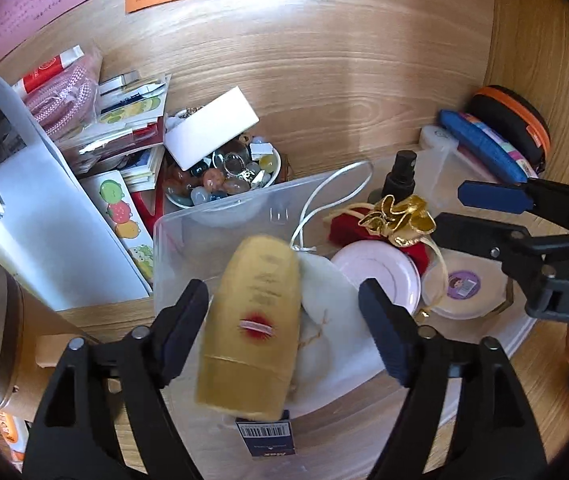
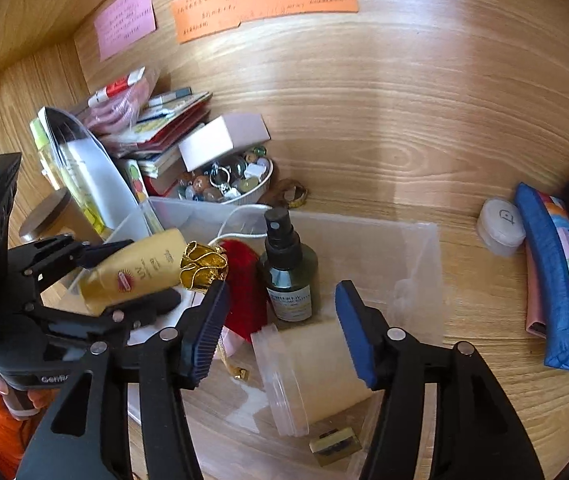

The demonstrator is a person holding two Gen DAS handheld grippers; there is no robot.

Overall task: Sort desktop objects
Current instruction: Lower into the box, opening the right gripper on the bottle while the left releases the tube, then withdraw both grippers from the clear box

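A gold tube (image 1: 256,320) hangs blurred between the fingers of my open left gripper (image 1: 284,296), with a gap on each side, above a clear plastic bin (image 1: 212,208). The right wrist view shows the same tube (image 2: 136,272) in that gripper (image 2: 146,276). My right gripper (image 2: 282,296) stands open over a clear jar with beige contents (image 2: 312,368), which lies on its side in the bin (image 2: 364,220); the left pad is clear of it. Also in the bin are a dark spray bottle (image 2: 288,272), a red pouch with a gold top (image 1: 396,216) and a pink round tin (image 1: 376,272).
Behind the bin stands a bowl of stones (image 1: 220,184) with a white box (image 1: 212,128) on it. Booklets and papers (image 1: 44,208) pile up at the left. A blue pencil case (image 2: 556,280) and a small white pot (image 2: 500,224) lie to the right. Wooden walls close the back.
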